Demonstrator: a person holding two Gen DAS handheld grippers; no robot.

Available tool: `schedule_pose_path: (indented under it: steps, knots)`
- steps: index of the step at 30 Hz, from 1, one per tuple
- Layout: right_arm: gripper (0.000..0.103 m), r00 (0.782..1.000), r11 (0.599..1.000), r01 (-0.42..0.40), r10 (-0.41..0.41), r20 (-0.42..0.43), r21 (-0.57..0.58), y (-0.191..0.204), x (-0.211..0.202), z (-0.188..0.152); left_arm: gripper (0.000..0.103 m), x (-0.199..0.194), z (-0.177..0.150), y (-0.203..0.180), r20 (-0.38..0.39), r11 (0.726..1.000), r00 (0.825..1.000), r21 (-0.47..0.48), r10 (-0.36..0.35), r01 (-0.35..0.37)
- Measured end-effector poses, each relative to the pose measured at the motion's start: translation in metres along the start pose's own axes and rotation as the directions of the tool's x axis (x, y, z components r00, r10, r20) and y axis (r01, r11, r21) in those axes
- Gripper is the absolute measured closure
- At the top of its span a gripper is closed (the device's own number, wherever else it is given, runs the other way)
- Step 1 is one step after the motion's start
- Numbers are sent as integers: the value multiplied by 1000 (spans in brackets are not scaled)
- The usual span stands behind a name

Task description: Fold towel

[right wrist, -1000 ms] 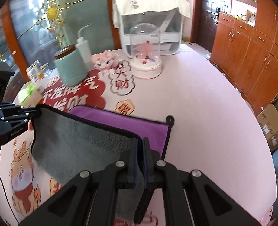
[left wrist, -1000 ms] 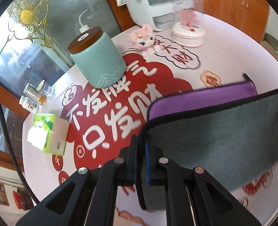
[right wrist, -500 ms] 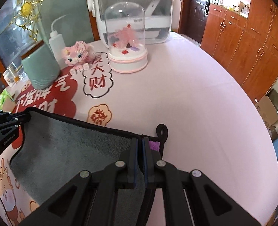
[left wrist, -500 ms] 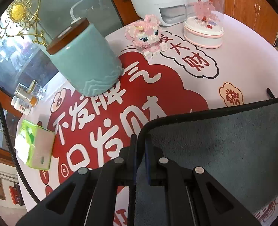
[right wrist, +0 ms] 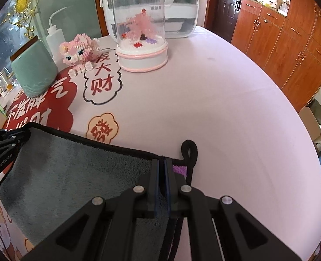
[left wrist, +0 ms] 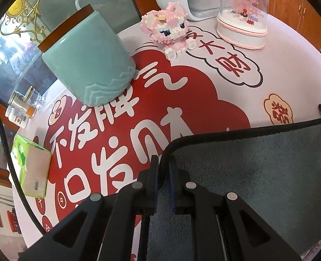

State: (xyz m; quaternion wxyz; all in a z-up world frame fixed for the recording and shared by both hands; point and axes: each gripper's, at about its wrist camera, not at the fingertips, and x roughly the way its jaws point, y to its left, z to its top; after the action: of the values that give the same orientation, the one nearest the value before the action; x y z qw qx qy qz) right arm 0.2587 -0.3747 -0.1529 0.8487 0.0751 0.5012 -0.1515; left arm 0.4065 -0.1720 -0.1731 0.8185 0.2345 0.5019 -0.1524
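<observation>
The towel point(left wrist: 254, 163) is grey on its upper face and purple beneath, with a black hem. It lies folded over on the table, grey side up. My left gripper point(left wrist: 162, 163) is shut on its left far corner. My right gripper point(right wrist: 161, 165) is shut on its right far corner, next to the black hanging loop point(right wrist: 189, 150). A bit of the purple side point(right wrist: 179, 170) shows by the right fingers. The left gripper's fingers point(right wrist: 6, 141) also show at the left edge of the right wrist view, with the towel point(right wrist: 73, 174) stretched between the two grippers.
Beyond the towel stand a teal jar with a brown lid point(left wrist: 86, 61), a pink block figure point(left wrist: 171, 30), a glass dome with a pink base point(right wrist: 142, 32) and a white appliance point(right wrist: 178, 6). A green tissue box point(left wrist: 30, 167) lies left. The table's right edge point(right wrist: 291, 100) curves away.
Both grippers carried the towel's near edge forward over the purple half. The purple face is now covered except for a sliver by the right gripper, and the edges sit lower, near the table.
</observation>
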Motion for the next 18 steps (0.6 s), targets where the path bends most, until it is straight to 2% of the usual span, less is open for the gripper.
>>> schedule_pose_path:
  steps: [2, 4, 6, 7, 8, 9, 11, 13, 16, 18]
  knots:
    - [98, 1000, 1000, 3, -3, -7, 3, -1, 3, -1, 93, 1, 0, -1, 2, 1000, 1000, -2, 6, -6]
    - [98, 1000, 1000, 8, -8, -15, 6, -1, 5, -1, 87, 3, 0, -2, 3, 1000, 1000, -5, 21, -21]
    - [93, 1000, 1000, 4, -4, -21, 15, -4, 5, -2, 65, 3, 0, 0, 8, 999, 999, -13, 52, -52]
    - [90, 1000, 1000, 10, -9, -26, 20, -5, 5, -2, 59, 3, 1, 2, 9, 998, 998, -22, 67, -67]
    - [88, 999, 1000, 15, -15, -28, 26, -6, 4, -2, 46, 3, 1, 6, 9, 996, 997, -38, 77, -76]
    - [84, 999, 999, 20, -19, -28, 30, -7, 3, -2, 36, 2, 1, 10, 9, 996, 997, -54, 73, -72]
    - [77, 999, 999, 30, -29, -17, 39, -10, -1, -1, 25, 0, 0, 20, 7, 995, 999, -99, 31, -31]
    - [72, 1000, 998, 25, -26, 2, 50, -14, -10, -1, 21, -3, -1, 28, -1, 990, 1000, -140, 3, -3]
    - [70, 1000, 998, 4, -5, 14, 55, -14, -20, -1, 11, -7, -5, 32, -20, 987, 1000, -161, -3, -1]
    - [70, 1000, 999, -4, 3, 18, 50, -12, -27, -2, 10, -13, -9, 30, -20, 988, 1000, -157, 1, -4]
